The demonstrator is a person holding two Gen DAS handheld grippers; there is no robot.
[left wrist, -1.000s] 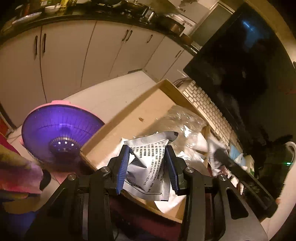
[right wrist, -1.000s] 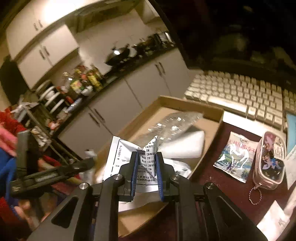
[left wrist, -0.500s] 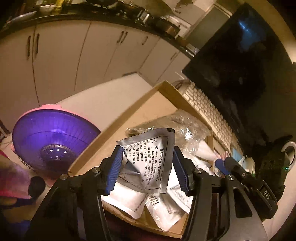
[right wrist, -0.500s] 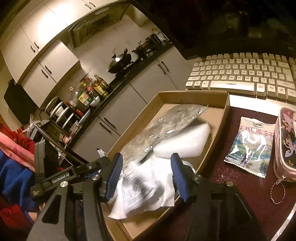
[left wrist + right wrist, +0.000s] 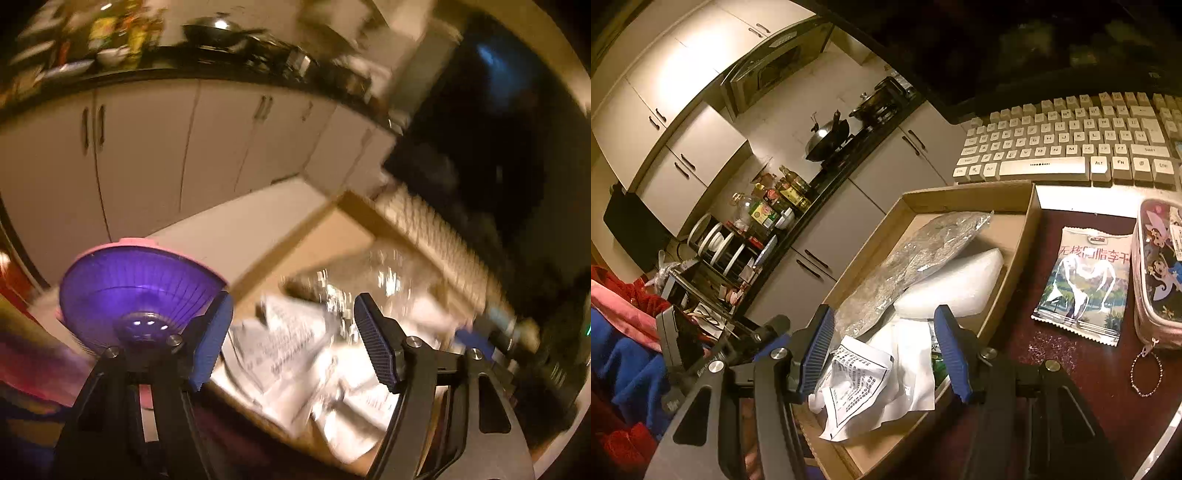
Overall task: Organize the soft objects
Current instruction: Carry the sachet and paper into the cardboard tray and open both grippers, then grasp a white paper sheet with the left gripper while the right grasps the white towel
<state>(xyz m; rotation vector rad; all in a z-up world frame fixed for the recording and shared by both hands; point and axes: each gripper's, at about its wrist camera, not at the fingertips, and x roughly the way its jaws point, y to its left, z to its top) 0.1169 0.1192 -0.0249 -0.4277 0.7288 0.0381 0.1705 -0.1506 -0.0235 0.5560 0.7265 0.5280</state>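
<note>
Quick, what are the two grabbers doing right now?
Left gripper: opening, holding nothing; printed packet lies below.
Right gripper: open, empty, over the cardboard box.

Dark maroon table [image 5: 1082,369] carrying a shallow box, a keyboard and small packets.

A shallow brown cardboard box [image 5: 1019,240] sits at the table's left side. Just behind it lies a cream-keyed computer keyboard [image 5: 1067,147]. Right of the box lie a printed plastic snack packet [image 5: 1086,284] and, beside that, a pink cartoon-printed zip pouch [image 5: 1158,273] with a bead chain [image 5: 1145,373]. A white sheet [image 5: 1086,201] lies between keyboard and packet.
</note>
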